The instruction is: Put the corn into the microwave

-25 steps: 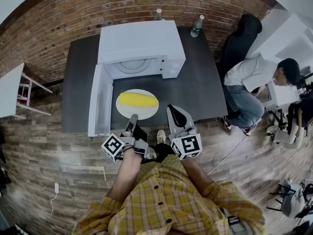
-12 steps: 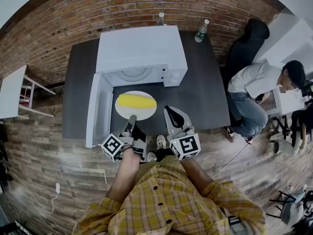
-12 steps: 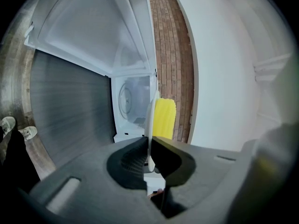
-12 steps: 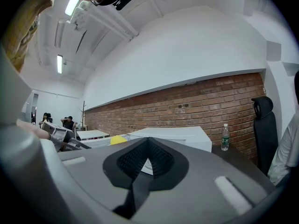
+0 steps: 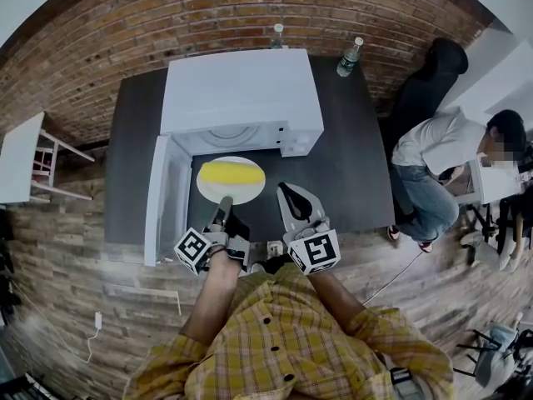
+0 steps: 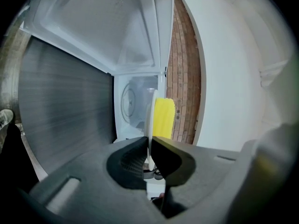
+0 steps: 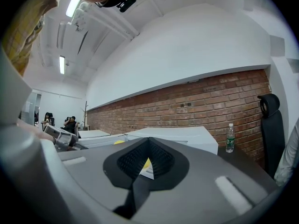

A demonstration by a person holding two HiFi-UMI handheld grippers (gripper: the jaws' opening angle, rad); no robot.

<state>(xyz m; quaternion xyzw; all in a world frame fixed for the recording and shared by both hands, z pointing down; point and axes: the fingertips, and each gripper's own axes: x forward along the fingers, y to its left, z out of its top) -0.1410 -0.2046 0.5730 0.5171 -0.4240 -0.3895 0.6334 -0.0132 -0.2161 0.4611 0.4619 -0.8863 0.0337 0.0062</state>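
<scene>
The left gripper (image 5: pixel 223 203) is clenched on the near rim of a white plate (image 5: pixel 251 192); in the left gripper view its two dark pads (image 6: pixel 161 153) press on the thin edge of the plate (image 6: pixel 149 118) from either side; the corn (image 5: pixel 231 172), a yellow cob, lies lengthwise left to right across the middle of the plate, and in the left gripper view the corn (image 6: pixel 164 118) sits just beyond the pads; the plate is held just in front of the open mouth of the white microwave (image 5: pixel 241 90), not inside it; whether it touches the table cannot be told; the microwave stands on a dark table (image 5: pixel 354 169) with its door (image 5: pixel 165 198) swung wide to the left, and the round turntable shows inside the microwave (image 6: pixel 128 101); the right gripper (image 5: pixel 289 193) hangs just right of the plate over the near edge of the table, its jaws closed on nothing, tips meeting in the right gripper view (image 7: pixel 148 141); two water bottles (image 5: pixel 350 57) stand at the far edge of the table by the brick wall (image 5: pixel 125 23); a person (image 5: pixel 433 152) sits well off to the right, beside a black chair (image 5: pixel 429 77)
</scene>
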